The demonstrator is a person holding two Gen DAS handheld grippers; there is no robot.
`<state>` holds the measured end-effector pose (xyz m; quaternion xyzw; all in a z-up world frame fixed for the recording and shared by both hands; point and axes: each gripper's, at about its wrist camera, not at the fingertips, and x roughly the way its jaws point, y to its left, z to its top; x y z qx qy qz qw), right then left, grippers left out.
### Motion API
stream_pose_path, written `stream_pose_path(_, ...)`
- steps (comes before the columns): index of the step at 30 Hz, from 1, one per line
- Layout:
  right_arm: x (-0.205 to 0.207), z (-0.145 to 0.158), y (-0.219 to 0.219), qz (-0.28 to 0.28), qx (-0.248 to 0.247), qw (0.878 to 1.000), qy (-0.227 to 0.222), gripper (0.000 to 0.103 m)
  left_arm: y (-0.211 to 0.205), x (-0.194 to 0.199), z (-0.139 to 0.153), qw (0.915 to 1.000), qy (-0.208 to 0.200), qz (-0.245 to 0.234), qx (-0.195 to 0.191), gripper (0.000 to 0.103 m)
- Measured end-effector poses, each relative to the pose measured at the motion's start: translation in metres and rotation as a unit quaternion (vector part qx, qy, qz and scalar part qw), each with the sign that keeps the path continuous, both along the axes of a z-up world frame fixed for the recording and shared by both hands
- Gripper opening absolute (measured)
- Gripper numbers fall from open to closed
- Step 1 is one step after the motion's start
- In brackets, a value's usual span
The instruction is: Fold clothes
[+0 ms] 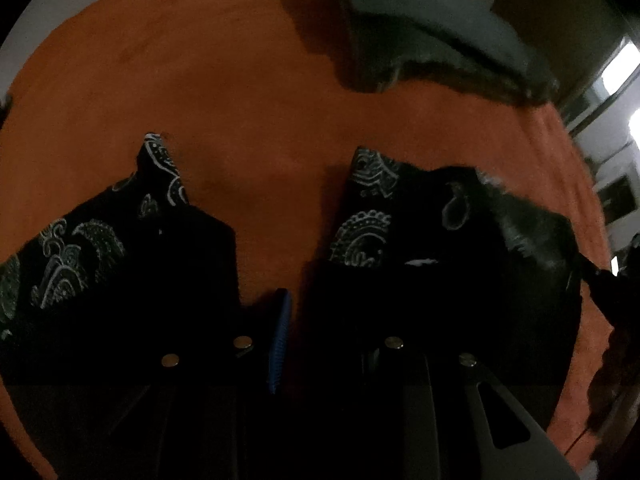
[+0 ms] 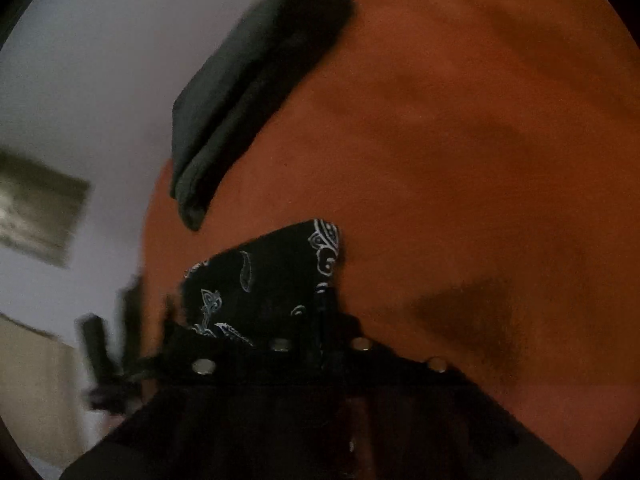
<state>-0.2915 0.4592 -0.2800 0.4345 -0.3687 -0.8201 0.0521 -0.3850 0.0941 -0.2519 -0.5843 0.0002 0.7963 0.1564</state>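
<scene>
Left wrist view shows the left tongs (image 1: 280,240) reaching up from the bottom of the frame, the two dark fingers standing apart with a bare strip of orange surface (image 1: 240,80) between them. A blue ribbed pad (image 1: 280,344) shows on the inner face of the left-hand finger. Black paisley cloth (image 1: 368,208) drapes over both fingers: one fold with white print covers the finger at lower left, another covers the finger at centre right and trails off toward the right edge. Whether any cloth is pinched between the fingers cannot be told. A dark green folded garment (image 1: 420,40) lies at the top of the frame, well apart from the black cloth, casting a shadow to its left. Bright light falls from the right edge.

Right wrist view is blurred and tilted. The right tongs (image 2: 320,344) sit low in the frame, largely buried under the black paisley cloth (image 2: 272,280), which bunches over them at lower centre; four metal studs show along the dark edge. Whether these tongs are apart or together cannot be told. The dark green folded garment (image 2: 256,88) lies in the upper left of centre, on the edge of the orange surface (image 2: 480,160), near the black cloth but not touching it. A pale wall (image 2: 80,80) fills the left.
</scene>
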Motion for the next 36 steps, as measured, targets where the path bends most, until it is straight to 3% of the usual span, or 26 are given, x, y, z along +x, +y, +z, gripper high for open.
stream_pose_path(2,0.006,0.037,-0.027,0.028,0.052,0.997,0.047,0.003,-0.012,0.003,0.006,0.9998,0.015,0.015,0.003,0.029)
stream_pose_path(4,-0.005,0.055,-0.071,0.125,0.12,0.984,0.051,0.007,-0.028,0.002,0.006,0.9995,0.028,0.008,-0.009,0.029)
stream_pose_path(5,-0.011,0.063,-0.091,0.167,0.152,0.973,0.051,0.008,-0.023,0.004,-0.001,0.9992,0.022,-0.016,-0.028,0.029)
stream_pose_path(7,-0.026,0.065,-0.091,0.155,0.179,0.971,0.017,0.008,0.0,0.014,-0.017,0.9918,0.018,-0.08,-0.098,0.029)
stream_pose_path(8,-0.029,0.066,-0.066,0.097,0.138,0.986,0.011,0.012,0.008,0.021,-0.023,0.985,0.028,-0.106,-0.133,0.029)
stream_pose_path(9,-0.029,0.064,-0.044,0.048,0.098,0.994,0.008,0.022,0.013,0.028,-0.023,0.9802,0.045,-0.114,-0.156,0.029)
stream_pose_path(10,-0.027,0.061,-0.021,-0.002,0.057,0.998,0.006,0.029,0.018,0.034,-0.024,0.975,0.059,-0.121,-0.176,0.029)
stream_pose_path(11,-0.021,0.054,0.006,-0.054,0.004,0.998,0.007,0.044,0.02,0.037,-0.025,0.9727,0.064,-0.121,-0.188,0.029)
stream_pose_path(12,-0.019,0.045,0.019,-0.074,-0.026,0.997,0.002,0.048,0.021,0.039,-0.026,0.9708,0.067,-0.121,-0.197,0.029)
stream_pose_path(14,-0.014,0.018,0.04,-0.091,-0.067,0.993,-0.034,0.048,0.022,0.04,-0.029,0.968,0.068,-0.122,-0.209,0.029)
stream_pose_path(17,-0.002,-0.015,0.048,-0.083,-0.087,0.99,-0.074,0.048,0.02,0.038,-0.031,0.9706,0.062,-0.117,-0.201,0.029)
stream_pose_path(23,0.005,-0.04,0.016,-0.009,-0.072,0.995,-0.067,0.047,0.012,0.022,-0.024,0.9816,0.04,-0.092,-0.163,0.033)
stream_pose_path(26,-0.01,-0.061,0.005,-0.001,-0.156,0.986,-0.061,0.022,0.008,0.023,-0.023,0.9817,0.043,-0.088,-0.163,0.033)
stream_pose_path(27,-0.017,-0.067,0.002,-0.007,-0.166,0.984,-0.068,0.022,0.007,0.024,-0.022,0.9811,0.045,-0.088,-0.167,0.033)
stream_pose_path(29,-0.017,-0.07,0.0,-0.018,-0.174,0.982,-0.067,0.022,0.009,0.03,-0.018,0.9701,0.068,-0.09,-0.215,0.033)
stream_pose_path(30,-0.016,-0.07,0.0,-0.022,-0.18,0.981,-0.065,0.024,0.013,0.035,-0.017,0.9591,0.09,-0.098,-0.25,0.033)
stream_pose_path(31,-0.014,-0.07,0.001,-0.027,-0.188,0.98,-0.062,0.025,0.018,0.041,-0.018,0.9383,0.121,-0.115,-0.303,0.033)
stream_pose_path(34,-0.004,-0.078,0.01,-0.056,-0.251,0.966,-0.039,0.033,0.017,0.048,-0.028,0.9181,0.13,-0.135,-0.349,0.032)
stream_pose_path(35,-0.001,-0.082,0.009,-0.059,-0.258,0.964,-0.035,0.031,0.013,0.048,-0.027,0.9258,0.122,-0.129,-0.334,0.032)
stream_pose_path(36,0.0,-0.082,0.006,-0.055,-0.246,0.967,-0.037,0.02,0.008,0.048,-0.023,0.9329,0.119,-0.121,-0.318,0.032)
